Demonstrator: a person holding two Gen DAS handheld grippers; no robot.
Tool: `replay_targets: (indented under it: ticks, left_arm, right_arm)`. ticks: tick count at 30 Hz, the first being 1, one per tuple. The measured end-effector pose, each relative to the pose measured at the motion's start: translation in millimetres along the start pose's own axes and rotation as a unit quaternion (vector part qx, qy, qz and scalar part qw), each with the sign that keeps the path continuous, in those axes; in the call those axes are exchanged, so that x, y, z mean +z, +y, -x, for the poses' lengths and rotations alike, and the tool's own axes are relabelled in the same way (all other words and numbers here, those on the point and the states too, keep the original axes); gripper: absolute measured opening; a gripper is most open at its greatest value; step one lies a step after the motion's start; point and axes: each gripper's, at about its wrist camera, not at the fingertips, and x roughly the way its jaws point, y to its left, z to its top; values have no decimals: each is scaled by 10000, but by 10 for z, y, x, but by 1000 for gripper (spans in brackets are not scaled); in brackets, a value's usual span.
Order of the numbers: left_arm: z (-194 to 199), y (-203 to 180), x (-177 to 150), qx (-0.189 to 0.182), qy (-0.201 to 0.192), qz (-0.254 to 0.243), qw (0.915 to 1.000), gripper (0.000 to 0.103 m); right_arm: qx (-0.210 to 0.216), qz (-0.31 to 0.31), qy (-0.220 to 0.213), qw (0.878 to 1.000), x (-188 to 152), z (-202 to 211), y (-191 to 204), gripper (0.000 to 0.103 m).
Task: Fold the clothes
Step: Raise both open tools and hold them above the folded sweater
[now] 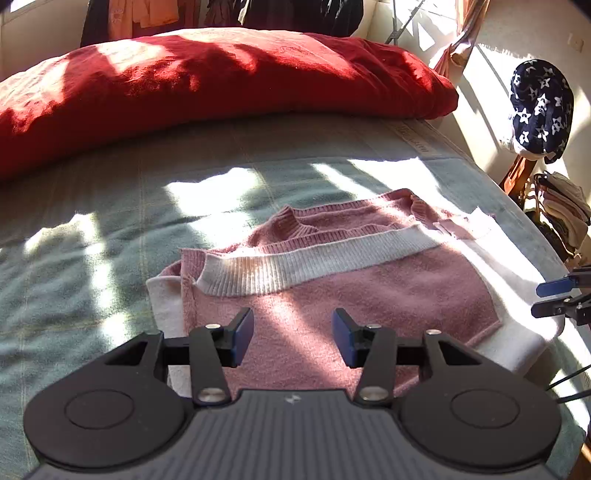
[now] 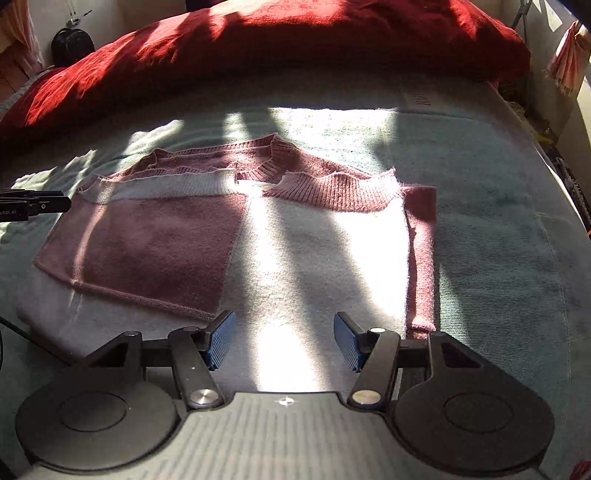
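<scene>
**Bed: positions of items**

Sweater [image 1: 332,280]: lies folded on the bed cover [image 1: 92,258], sleeves laid across its body. Pillow [image 1: 207,77]: behind the sweater, across the bed's far end. Left gripper [image 1: 293,338]: over the sweater's near-left part. Right gripper [image 2: 284,341]: over its near-right part. Hanging garments [image 1: 147,14]: behind the pillow.

the sweater [image 1: 369,291] is fuzzy matt knit, pink and cream, with ribbed bands along its upper edge. it lies on a soft, napped grey-green blanket [image 1: 92,258]. across the top of the frame a red duvet [image 1: 221,81] looks like matt, slightly pilled cloth. the left gripper [image 1: 293,338] is matt black plastic with shiny metal pivots and blue ridged pads [image 2: 221,338].
</scene>
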Motion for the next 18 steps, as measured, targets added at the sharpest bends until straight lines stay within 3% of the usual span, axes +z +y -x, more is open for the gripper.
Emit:
replay_targets:
  ticks: [6,9,11,14,16,18]
  left_arm:
    - [80,-92,-827,80,933,313,9951,48]
    - [196,-129,-757,150,916,288,9953,48]
    - [256,-217,-625,71,678,107,9976,48]
    - [213,-436,-418,-291,303,-221,9989,50]
    - [81,-595,-323,-645,227,-469,9966,57]
    - [-89,-711,-299,-774,289,-665,9944,58]
  right_arm:
    - [-147,27,510,9986,-447,-92,-197,63]
    - [-231,79,543,9982,-434,-17,-184,63]
    - [-291,296,331,9986,-347,69,-64,63]
    - [178,307,51,9994,-223,102,146,63]
    - [706,284,-30,9971,-168,52,315,63]
    - [993,440,-58,9941,-162,-51,514,63]
